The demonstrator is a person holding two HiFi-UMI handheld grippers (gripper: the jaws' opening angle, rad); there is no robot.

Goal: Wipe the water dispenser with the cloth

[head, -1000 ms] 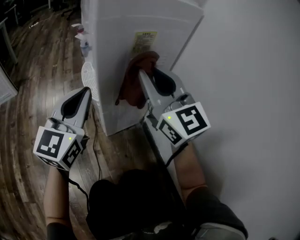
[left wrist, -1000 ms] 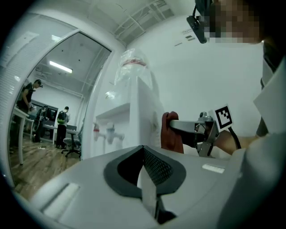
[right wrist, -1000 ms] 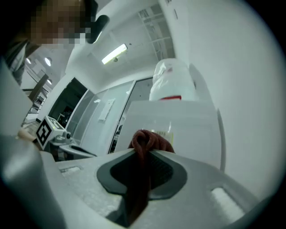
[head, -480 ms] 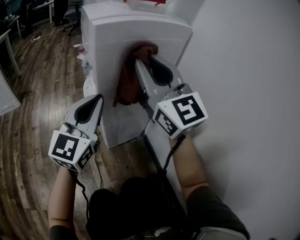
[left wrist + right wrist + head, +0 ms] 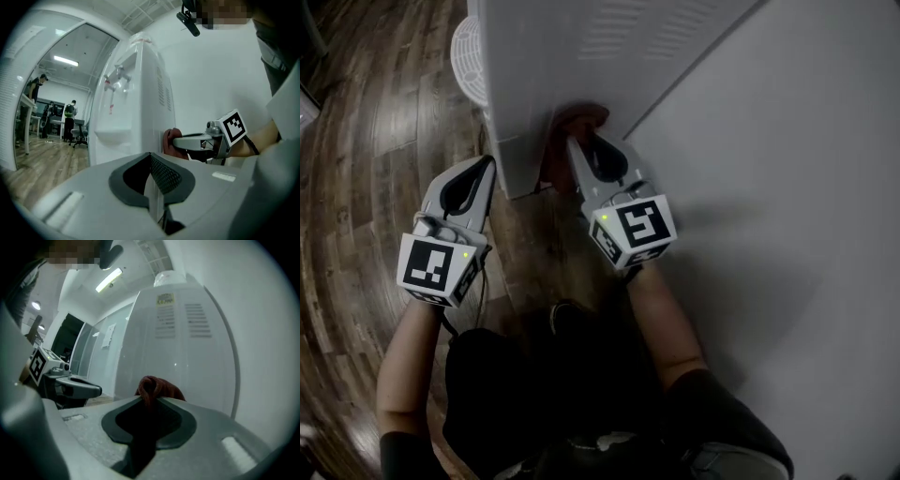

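The white water dispenser (image 5: pixel 553 66) stands against the wall; its side panel (image 5: pixel 187 348) carries vent slots and a yellow label. A reddish-brown cloth (image 5: pixel 567 131) is pressed low on that side panel, near the bottom edge. My right gripper (image 5: pixel 572 145) is shut on the cloth (image 5: pixel 157 387). In the left gripper view the cloth (image 5: pixel 169 140) shows against the dispenser (image 5: pixel 136 108) with the right gripper behind it. My left gripper (image 5: pixel 487 164) hangs beside the dispenser's front corner, shut with nothing in it.
A grey wall (image 5: pixel 787 187) runs close along the right of the dispenser. Wooden floor (image 5: pixel 366 141) lies to the left. A white round fan-like grille (image 5: pixel 466 47) stands by the dispenser's front. People and office chairs (image 5: pixel 70 126) show far off in the room.
My right gripper has dragged the cloth down the side panel from near the label to the bottom edge. The head view has tilted downward. The left gripper stays beside the dispenser.
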